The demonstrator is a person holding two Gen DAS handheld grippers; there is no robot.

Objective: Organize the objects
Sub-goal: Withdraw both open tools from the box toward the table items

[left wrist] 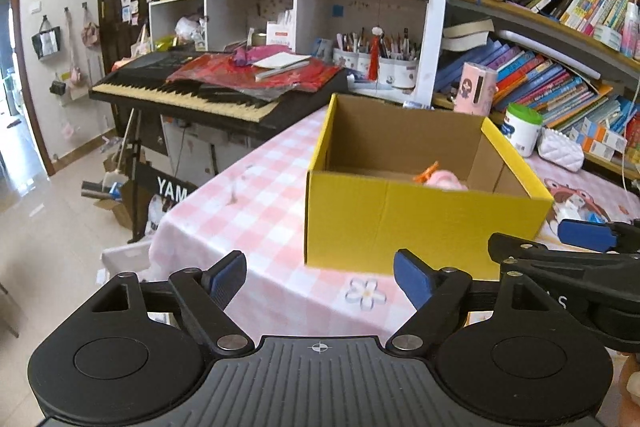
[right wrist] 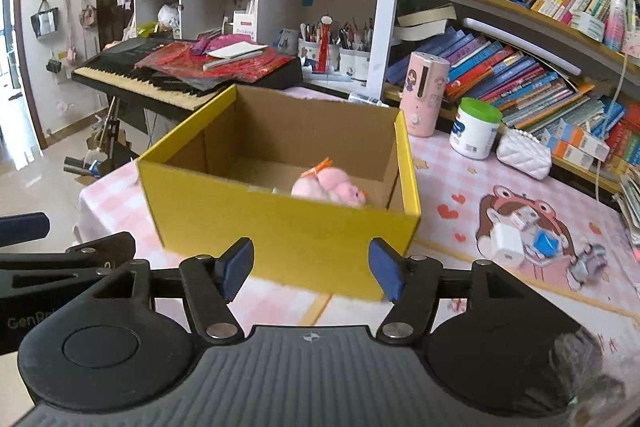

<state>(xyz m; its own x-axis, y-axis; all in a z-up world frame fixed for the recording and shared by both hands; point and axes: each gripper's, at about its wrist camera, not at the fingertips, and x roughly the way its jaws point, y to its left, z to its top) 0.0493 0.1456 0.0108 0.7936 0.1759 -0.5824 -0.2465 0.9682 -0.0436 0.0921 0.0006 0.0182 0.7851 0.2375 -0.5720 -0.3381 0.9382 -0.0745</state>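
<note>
Where the pink checked cloth covers the tabletop (left wrist: 264,187), stands a yellow cardboard box (right wrist: 280,227), open at the top, brown inside. Inside it, toward the right near corner, lies a pink plush toy (right wrist: 332,189) with an orange tuft, half hidden by the near wall in the left wrist view (left wrist: 442,181). Just in front of the box, hovering above the cloth: left gripper (left wrist: 320,277), jaws spread wide and empty, blue pads apart with only cloth and a printed flower between them. Beside it, right gripper (right wrist: 312,267), jaws likewise released and holding nothing, pads framing the box's near wall without touching it. To the right of the box, on a cartoon print, scattered: a white charger (right wrist: 506,241), a small blue item (right wrist: 546,243) and a grey piece (right wrist: 586,263), somewhat blurred. Farther back: a pink cylinder (right wrist: 426,93), a green-lidded tub (right wrist: 476,129), a white quilted pouch (right wrist: 524,155). Behind the tabletop, a keyboard (left wrist: 192,95) under red cloth, and crowded bookshelves (right wrist: 540,75).
</note>
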